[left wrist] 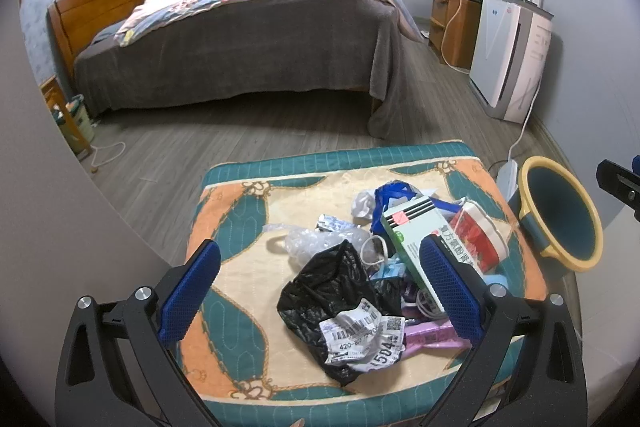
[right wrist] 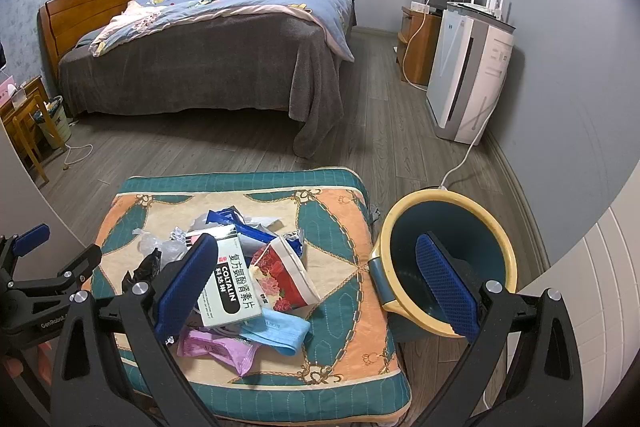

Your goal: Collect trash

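— Where's the trash?

— Heaped on the cushioned table (right wrist: 344, 315), under both grippers. The left gripper (left wrist: 320, 291) hangs wide open above the black bag (left wrist: 332, 287); the right gripper (right wrist: 316, 287), jaws also apart, is nearer the medicine box (right wrist: 230, 287), lying lengthwise toward us.

— And the bin (right wrist: 446, 199)?

— Right of the table, looks empty.

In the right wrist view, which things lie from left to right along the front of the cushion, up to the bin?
Purple wrapper → blue mask → bare cushion → bin.
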{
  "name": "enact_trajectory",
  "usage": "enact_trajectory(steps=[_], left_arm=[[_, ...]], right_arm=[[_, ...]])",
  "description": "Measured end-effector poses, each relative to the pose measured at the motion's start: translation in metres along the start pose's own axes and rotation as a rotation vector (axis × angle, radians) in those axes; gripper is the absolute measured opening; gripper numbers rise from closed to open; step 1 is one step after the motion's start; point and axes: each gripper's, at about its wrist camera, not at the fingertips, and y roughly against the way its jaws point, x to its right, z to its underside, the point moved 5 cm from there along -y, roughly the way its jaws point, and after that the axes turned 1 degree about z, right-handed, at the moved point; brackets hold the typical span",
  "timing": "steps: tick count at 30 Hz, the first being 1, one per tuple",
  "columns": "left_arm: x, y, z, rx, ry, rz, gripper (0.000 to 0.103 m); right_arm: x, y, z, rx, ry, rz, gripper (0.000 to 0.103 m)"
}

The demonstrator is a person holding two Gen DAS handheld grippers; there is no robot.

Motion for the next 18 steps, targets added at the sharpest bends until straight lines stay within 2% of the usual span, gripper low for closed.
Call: enact_trajectory(steps=[18], left_arm=[[0.003,-0.0005,0.0015,-0.001,-0.002,-0.001,0.099]], right_arm=[[0.0006,0.0001,-0.0003,-0.001,0.001,0.0,0.097]])
